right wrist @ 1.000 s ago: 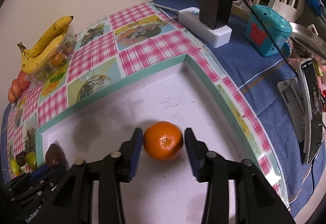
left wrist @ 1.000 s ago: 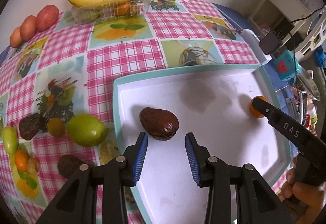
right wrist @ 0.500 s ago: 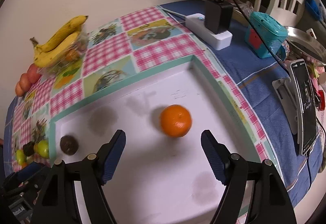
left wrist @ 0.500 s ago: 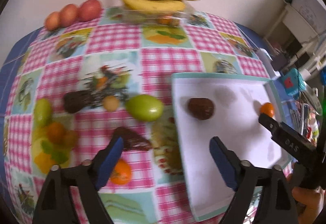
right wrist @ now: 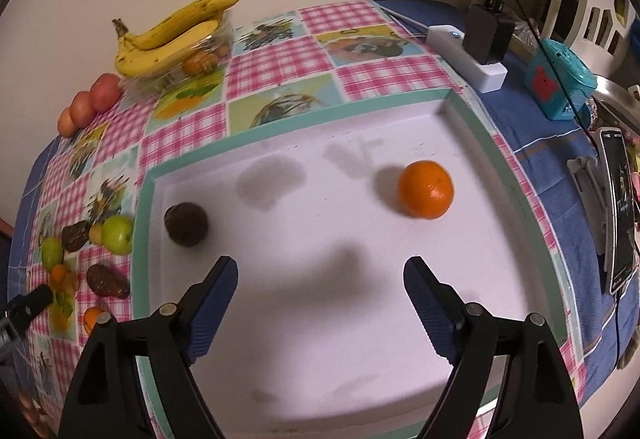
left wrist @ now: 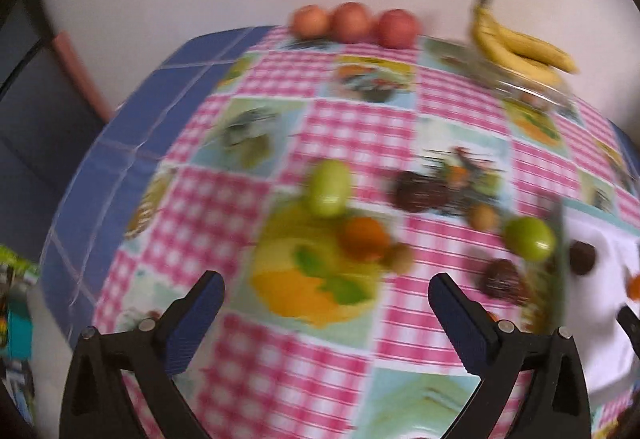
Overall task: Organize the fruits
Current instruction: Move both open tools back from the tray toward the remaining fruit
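Reaching for loose fruit, I keep both the left gripper [left wrist: 326,297] and right gripper [right wrist: 320,281] spread, having just opened, nothing between; the small orange [left wrist: 366,244] looks light, firm, rollable; I'd pinch its middle gently.

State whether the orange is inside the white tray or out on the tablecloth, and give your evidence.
Inside. The orange sits on the white floor of the tray, within its teal rim, clear of the open right gripper.

Motion blur smears the left wrist view: loose fruits [left wrist: 366,239] ahead of the wide-spread left gripper [left wrist: 326,289] lose their outlines. To its right, the frame edge crops the white tray [left wrist: 600,351] and an orange [left wrist: 634,287].
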A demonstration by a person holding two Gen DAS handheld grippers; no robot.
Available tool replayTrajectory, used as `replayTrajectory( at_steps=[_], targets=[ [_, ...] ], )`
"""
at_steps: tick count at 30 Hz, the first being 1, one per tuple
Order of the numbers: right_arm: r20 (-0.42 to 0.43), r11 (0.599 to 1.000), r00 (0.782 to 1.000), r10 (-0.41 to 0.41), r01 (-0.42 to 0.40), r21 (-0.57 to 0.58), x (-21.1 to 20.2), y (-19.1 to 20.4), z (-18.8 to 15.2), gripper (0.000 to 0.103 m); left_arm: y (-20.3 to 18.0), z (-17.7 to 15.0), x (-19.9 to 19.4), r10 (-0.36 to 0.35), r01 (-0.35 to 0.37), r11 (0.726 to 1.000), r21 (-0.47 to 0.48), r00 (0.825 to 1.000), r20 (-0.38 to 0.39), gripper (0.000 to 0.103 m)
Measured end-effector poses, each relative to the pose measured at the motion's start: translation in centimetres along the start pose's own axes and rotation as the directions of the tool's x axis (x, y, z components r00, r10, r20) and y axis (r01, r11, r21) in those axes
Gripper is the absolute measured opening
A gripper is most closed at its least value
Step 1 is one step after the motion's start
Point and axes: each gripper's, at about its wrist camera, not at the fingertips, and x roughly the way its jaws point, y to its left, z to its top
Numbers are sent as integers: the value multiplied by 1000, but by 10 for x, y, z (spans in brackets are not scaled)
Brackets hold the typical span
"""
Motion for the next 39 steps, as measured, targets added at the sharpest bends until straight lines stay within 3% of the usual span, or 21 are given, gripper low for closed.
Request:
replayTrajectory(
  at_steps=[3,11,17,23,32,39],
  targets=[
    [-9,1000,1000,6,-6,-3,-1,3,-5,86,22,3,3,10,-11,999,-47,1000,-30,103],
    [-23,1000,999,28,-28,6,0,8,-10,86,62,16,-4,15,-14,988,-156,1000,8,103],
    [-7,999,999,45,-45,-3,-2,17,-8,86,63,23,-3,-5,6,988,-152,1000,10,103],
    [21,991,992,128,-127,-44,-8,39,-6,86,65,27,-6,-35,40,987,-158,999,37,103],
    [76,966,971,227,-215,-144,-20,79,-5,86,64,30,-6,-103,115,979,-169,992,76,103],
    [68,932,957,281,-255,-256,-24,116,-13,86,62,32,-3,-115,128,978,-166,990,86,103]
  ],
)
